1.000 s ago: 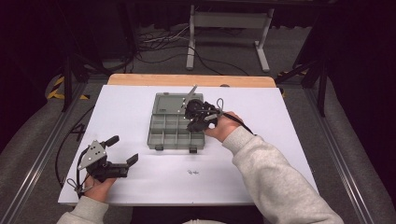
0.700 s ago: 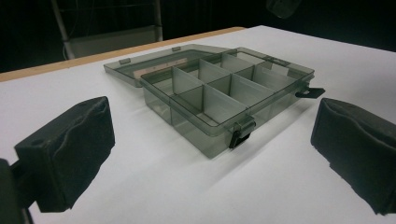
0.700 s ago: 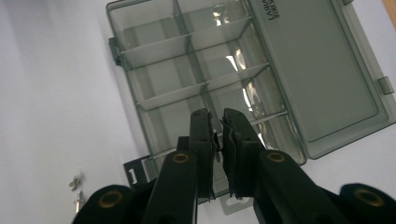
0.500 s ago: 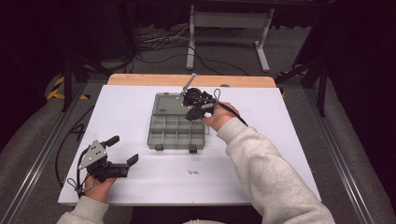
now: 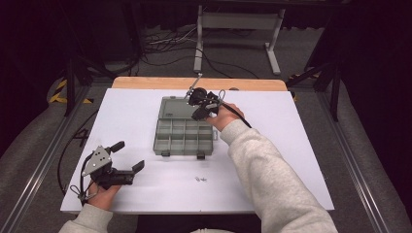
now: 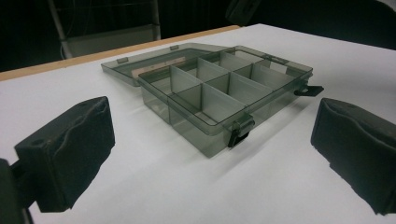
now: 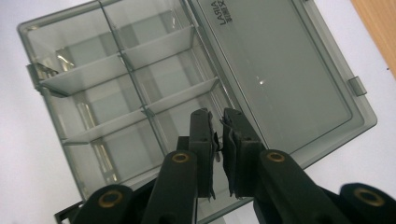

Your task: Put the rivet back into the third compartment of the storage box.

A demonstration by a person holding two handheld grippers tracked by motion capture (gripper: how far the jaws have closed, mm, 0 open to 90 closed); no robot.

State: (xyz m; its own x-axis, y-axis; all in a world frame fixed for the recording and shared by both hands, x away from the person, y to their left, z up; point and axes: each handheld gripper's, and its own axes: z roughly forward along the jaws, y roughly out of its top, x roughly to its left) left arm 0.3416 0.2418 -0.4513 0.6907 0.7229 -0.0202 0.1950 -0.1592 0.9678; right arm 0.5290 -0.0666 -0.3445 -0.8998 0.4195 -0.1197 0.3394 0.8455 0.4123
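Person is wearing light grey sweatshirt sleeves. Left gripper (image 5: 127, 156) is showing black jaws, wrinkled rubber pads, a grey three-cornered plate. Right gripper (image 7: 218, 136) is showing brass-ringed pivot screws; black cable trailing.

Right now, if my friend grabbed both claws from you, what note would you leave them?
Left claw: open, holding nothing, low at the table's near left.
Right claw: over the box's back compartments by the hinge, jaws almost closed. Can't tell if something tiny is pinched.
Compartment box: mid-table, open, lid laid flat behind it. The compartments look empty.
Small bits: loose on the table in front of the box.
Done: box opened.
Left: probably putting the bits into the compartments, then shutting the lid.
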